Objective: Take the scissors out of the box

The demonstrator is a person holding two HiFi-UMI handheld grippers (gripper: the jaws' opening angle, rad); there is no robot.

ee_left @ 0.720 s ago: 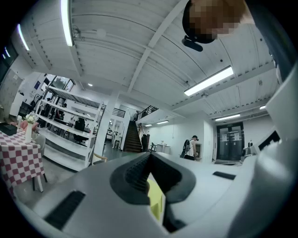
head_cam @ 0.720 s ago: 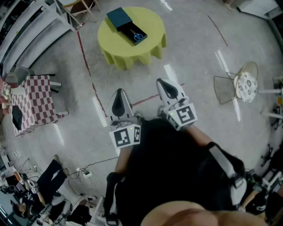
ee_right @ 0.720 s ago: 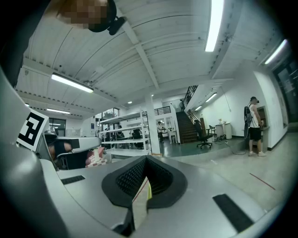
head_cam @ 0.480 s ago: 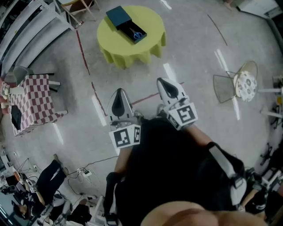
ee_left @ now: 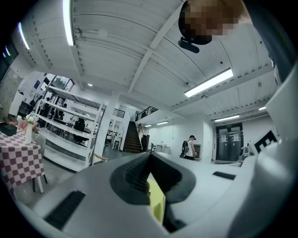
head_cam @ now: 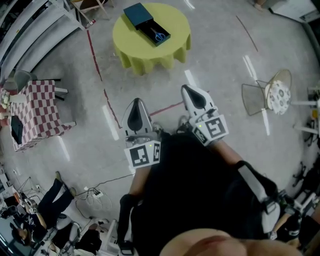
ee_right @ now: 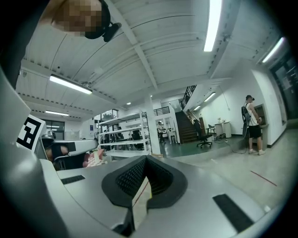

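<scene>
A round yellow table (head_cam: 150, 52) stands far ahead on the floor. On it lies an open dark blue box (head_cam: 156, 31) with blue-handled scissors (head_cam: 160, 36) inside, and its lid (head_cam: 137, 12) lies beside it. My left gripper (head_cam: 137, 103) and right gripper (head_cam: 188, 90) are held side by side close to my body, well short of the table. Both are shut and hold nothing. In the left gripper view the left gripper (ee_left: 149, 160) has its pads together, with a yellow sliver of table (ee_left: 157, 204) below them. The right gripper (ee_right: 145, 163) looks the same in its own view.
A red-checked table (head_cam: 37, 112) stands at the left and a wire chair (head_cam: 265, 97) at the right. Red tape lines (head_cam: 95, 55) cross the concrete floor. Cables and a power strip (head_cam: 96, 193) lie at the lower left. Shelving (ee_left: 70, 130) and a distant person (ee_right: 253, 123) are ahead.
The view has shifted a little, with the yellow table slightly higher in the picture. Both grippers keep the same pose and stay shut.
</scene>
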